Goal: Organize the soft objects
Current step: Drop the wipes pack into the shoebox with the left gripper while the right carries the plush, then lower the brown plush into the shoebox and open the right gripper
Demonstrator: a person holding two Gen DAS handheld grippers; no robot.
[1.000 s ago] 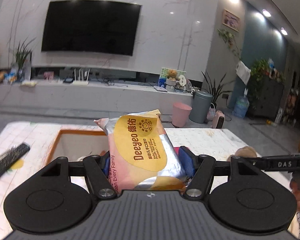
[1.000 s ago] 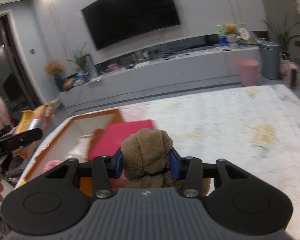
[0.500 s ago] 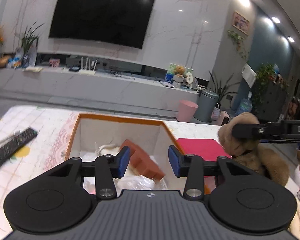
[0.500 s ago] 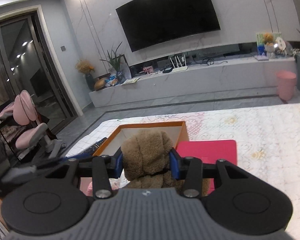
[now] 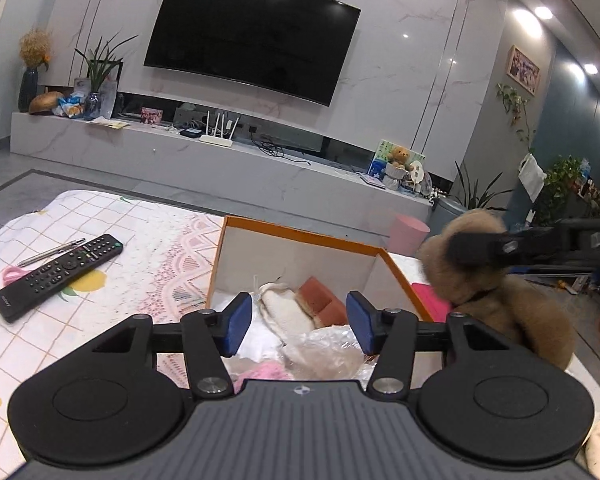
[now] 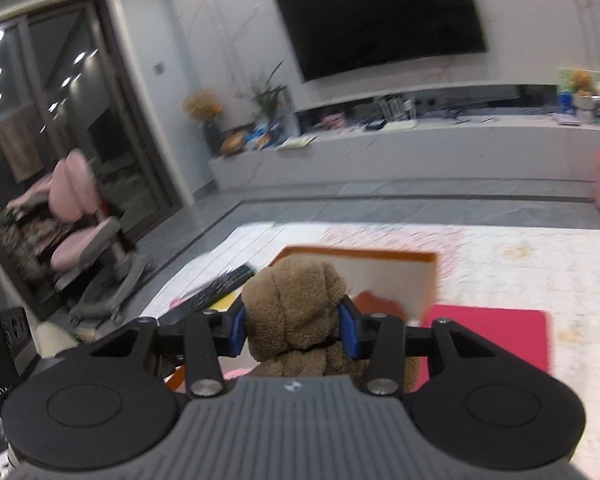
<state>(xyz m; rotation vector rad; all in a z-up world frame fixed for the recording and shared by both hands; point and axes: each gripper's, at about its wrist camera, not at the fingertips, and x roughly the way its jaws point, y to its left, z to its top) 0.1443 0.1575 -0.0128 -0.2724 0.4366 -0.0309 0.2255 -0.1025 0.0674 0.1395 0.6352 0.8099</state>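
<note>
A remote control (image 5: pixel 56 272) lies on the patterned cloth (image 5: pixel 148 248) left of the orange-rimmed box (image 5: pixel 300 240). The left gripper (image 5: pixel 299 322) hangs over the box, its jaws parted, having just opened wider with nothing between them. At right, the right gripper (image 6: pixel 296 330) clamps the brown plush bear (image 6: pixel 296 312) by its head beside the box, above the red mat (image 6: pixel 496 332).

Tablecloth (image 5: pixel 148 248) under box (image 5: pixel 300 240), remote (image 5: pixel 60 272)
</note>
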